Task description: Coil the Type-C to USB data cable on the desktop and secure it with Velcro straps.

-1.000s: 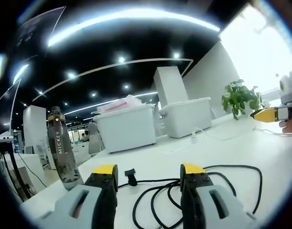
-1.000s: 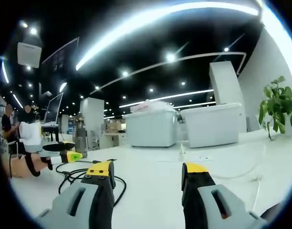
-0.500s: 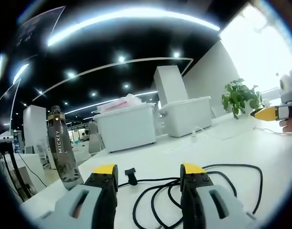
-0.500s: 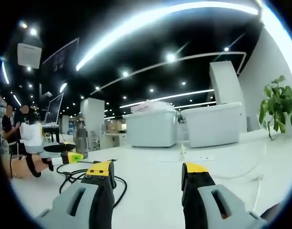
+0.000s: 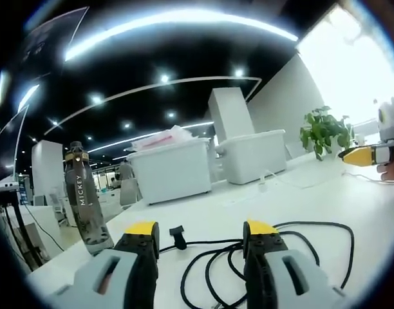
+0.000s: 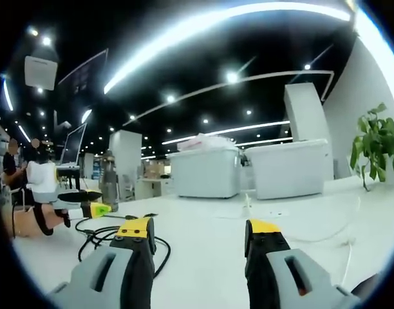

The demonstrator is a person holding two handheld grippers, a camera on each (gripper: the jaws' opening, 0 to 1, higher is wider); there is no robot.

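We saw a white desk (image 5: 300, 199) carrying a loose black cable (image 5: 293, 251). Left of the cable stood a dark bottle (image 5: 84, 196); beyond it sat two white bins (image 5: 213, 164) and, farther right, a potted plant (image 5: 322, 132).

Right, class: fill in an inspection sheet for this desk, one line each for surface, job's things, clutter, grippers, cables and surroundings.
Surface: white desk, bare around the cable.
Job's things: black cable lies in loose, uncoiled loops, one end plug lying free on the desk; Velcro straps: nothing seen.
Clutter: bottle upright at the desk's edge; two white bins at the far side.
Grippers: left gripper open, jaws either side of the loops, holding nothing; right gripper open over bare desk, holding nothing.
Cables: a thin white cable trails across the far desk.
Surroundings: potted plant, white pillar, ceiling lights, a seated person in the right gripper view.
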